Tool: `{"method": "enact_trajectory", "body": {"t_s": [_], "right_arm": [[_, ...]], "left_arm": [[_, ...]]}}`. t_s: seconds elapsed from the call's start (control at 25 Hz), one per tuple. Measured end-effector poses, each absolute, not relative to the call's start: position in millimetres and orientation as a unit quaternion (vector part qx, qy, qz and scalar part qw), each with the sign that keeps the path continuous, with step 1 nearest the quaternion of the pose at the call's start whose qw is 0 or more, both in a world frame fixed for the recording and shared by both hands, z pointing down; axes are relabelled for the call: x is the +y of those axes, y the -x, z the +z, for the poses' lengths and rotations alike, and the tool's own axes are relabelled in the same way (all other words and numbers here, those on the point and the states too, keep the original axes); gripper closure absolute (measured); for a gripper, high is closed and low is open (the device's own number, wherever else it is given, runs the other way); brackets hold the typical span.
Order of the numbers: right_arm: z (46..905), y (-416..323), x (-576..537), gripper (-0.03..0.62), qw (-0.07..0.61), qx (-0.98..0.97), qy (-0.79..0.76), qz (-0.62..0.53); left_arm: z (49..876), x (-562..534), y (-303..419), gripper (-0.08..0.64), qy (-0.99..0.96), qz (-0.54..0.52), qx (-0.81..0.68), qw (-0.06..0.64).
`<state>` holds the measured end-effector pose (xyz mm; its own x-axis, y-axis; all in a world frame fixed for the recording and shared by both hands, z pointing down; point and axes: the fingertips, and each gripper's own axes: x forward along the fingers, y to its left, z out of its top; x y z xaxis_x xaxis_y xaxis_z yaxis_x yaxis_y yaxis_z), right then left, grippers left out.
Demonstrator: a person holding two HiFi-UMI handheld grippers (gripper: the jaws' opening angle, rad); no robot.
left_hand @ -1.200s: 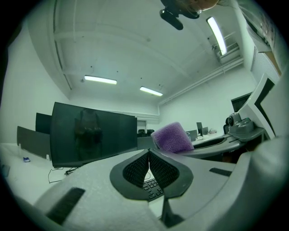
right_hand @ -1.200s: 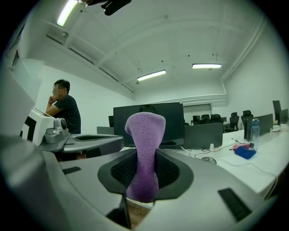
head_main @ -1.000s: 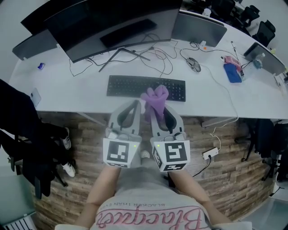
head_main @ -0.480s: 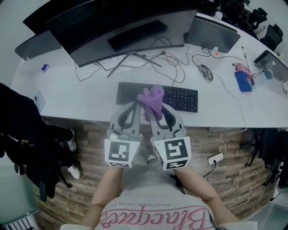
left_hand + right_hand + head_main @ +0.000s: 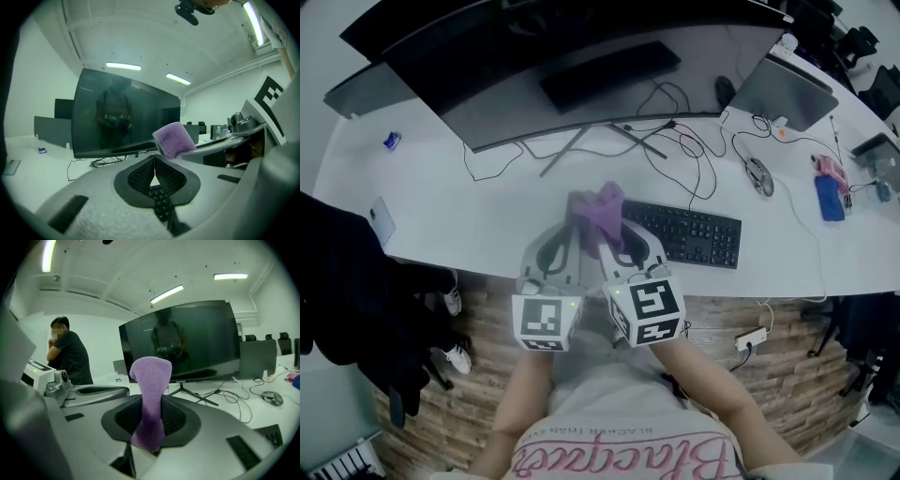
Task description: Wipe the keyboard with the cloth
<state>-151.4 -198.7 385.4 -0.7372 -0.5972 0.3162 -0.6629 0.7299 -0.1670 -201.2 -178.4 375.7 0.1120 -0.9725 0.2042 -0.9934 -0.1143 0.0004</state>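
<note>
The black keyboard (image 5: 686, 232) lies on the white desk (image 5: 441, 202); its left end is hidden under my grippers. My right gripper (image 5: 611, 228) is shut on the purple cloth (image 5: 602, 212), which stands up out of its jaws over the keyboard's left end. In the right gripper view the cloth (image 5: 150, 397) rises between the pads of the right gripper (image 5: 151, 420). My left gripper (image 5: 574, 210) sits close beside it on the left. Its jaws are shut with nothing held (image 5: 154, 161), and keyboard keys (image 5: 160, 200) show below them. The cloth (image 5: 173, 139) shows to its right.
A wide curved monitor (image 5: 581, 84) on a thin stand is behind the keyboard, with loose cables (image 5: 675, 131) to its right. A mouse (image 5: 758, 175) and a blue item (image 5: 830, 197) lie far right. A person (image 5: 70, 357) stands at the left of the right gripper view.
Both grippers have moved left along the keyboard with the cloth, from its right-middle to its left end.
</note>
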Motion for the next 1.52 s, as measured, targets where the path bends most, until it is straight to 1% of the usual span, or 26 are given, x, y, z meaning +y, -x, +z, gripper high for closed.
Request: {"method": "enact_trajectory", "body": {"t_s": [0.28, 0.72, 1.08, 1.52], "right_arm": [[431.0, 201.4, -233.4, 0.505, 0.146, -0.913, -0.331, 0.187], [495.1, 244.2, -270.8, 0.505, 0.207, -0.886, -0.337, 0.243], [515.7, 253.7, -277.5, 0.505, 0.245, -0.873, -0.350, 0.234], [520.3, 247.7, -281.3, 0.505, 0.266, -0.870, -0.354, 0.217]], "left_arm": [[413.7, -206.1, 259.4, 0.554, -0.720, 0.097, -0.680, 0.094], [466.3, -239.0, 293.3, 0.554, -0.725, 0.122, -0.664, 0.140], [488.5, -251.2, 299.4, 0.554, -0.730, 0.143, -0.648, 0.164], [504.0, -250.1, 302.5, 0.554, -0.716, 0.150, -0.654, 0.194]]}}
